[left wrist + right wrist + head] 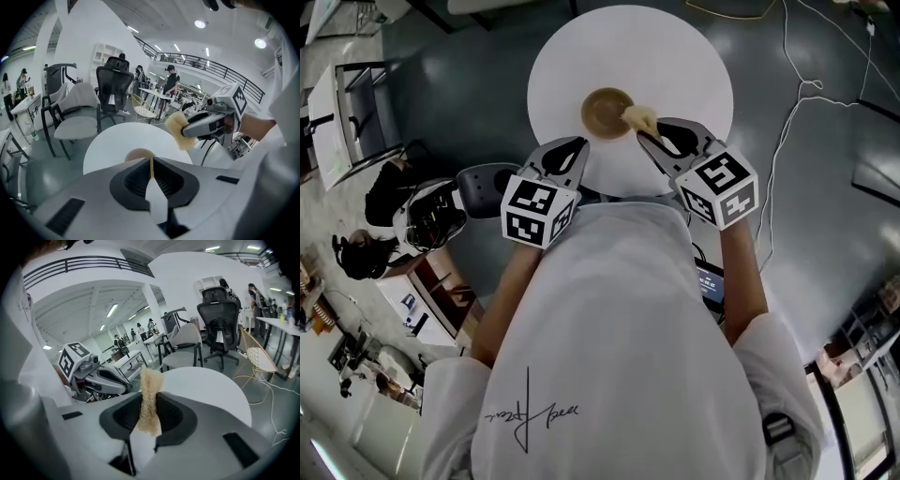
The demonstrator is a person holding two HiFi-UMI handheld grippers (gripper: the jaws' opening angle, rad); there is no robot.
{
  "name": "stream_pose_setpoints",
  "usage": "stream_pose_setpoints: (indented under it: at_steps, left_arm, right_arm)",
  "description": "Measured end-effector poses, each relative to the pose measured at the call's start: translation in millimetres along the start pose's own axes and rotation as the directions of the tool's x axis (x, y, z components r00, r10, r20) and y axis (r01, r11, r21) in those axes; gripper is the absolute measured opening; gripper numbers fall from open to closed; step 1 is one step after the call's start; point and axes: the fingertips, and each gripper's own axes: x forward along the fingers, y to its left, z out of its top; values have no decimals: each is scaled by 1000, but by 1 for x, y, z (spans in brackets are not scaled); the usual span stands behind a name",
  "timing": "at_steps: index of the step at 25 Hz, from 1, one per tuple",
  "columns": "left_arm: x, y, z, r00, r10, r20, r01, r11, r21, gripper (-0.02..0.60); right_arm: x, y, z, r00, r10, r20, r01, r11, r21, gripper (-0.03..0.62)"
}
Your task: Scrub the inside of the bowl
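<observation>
A small brown bowl stands near the middle of the round white table. My right gripper is shut on a tan fuzzy scrubber, which hangs at the bowl's right rim. In the right gripper view the scrubber is pinched upright between the jaws. My left gripper is shut and empty, a little short of the bowl on its near left. From the left gripper view the bowl peeks over the closed jaws, and the right gripper with the scrubber hovers to its right.
The table stands on a grey floor with white cables trailing to the right. Chairs and an office chair stand beyond the table. A dark chair and gear lie to my left. People stand far off.
</observation>
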Motion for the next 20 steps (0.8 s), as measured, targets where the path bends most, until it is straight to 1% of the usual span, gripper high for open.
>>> stream_pose_setpoints:
  at_steps: [3, 6, 9, 13, 17, 20]
  left_arm:
    - [9, 6, 0, 1000, -14, -25, 14, 1000, -3, 6]
    - [17, 13, 0, 998, -34, -47, 33, 999, -30, 6]
    - [23, 21, -4, 997, -30, -65, 26, 998, -56, 6]
    - [33, 35, -10, 997, -22, -80, 13, 994, -113, 8]
    - [45, 42, -19, 995, -37, -96, 22, 987, -157, 8]
    - [53, 49, -28, 993, -46, -108, 22, 977, -210, 8]
  right_arm:
    - [9, -4, 5, 1000, -1, -9, 1, 1000, -11, 100]
    - [16, -10, 6, 1000, -10, -23, 9, 1000, -20, 100]
    - [21, -14, 6, 999, -17, -30, 17, 1000, -13, 100]
    - [29, -21, 5, 999, -22, -42, 22, 1000, -6, 100]
    - [34, -26, 5, 998, -42, -54, 42, 999, -8, 100]
    - [40, -25, 8, 998, -42, -49, 43, 999, 8, 100]
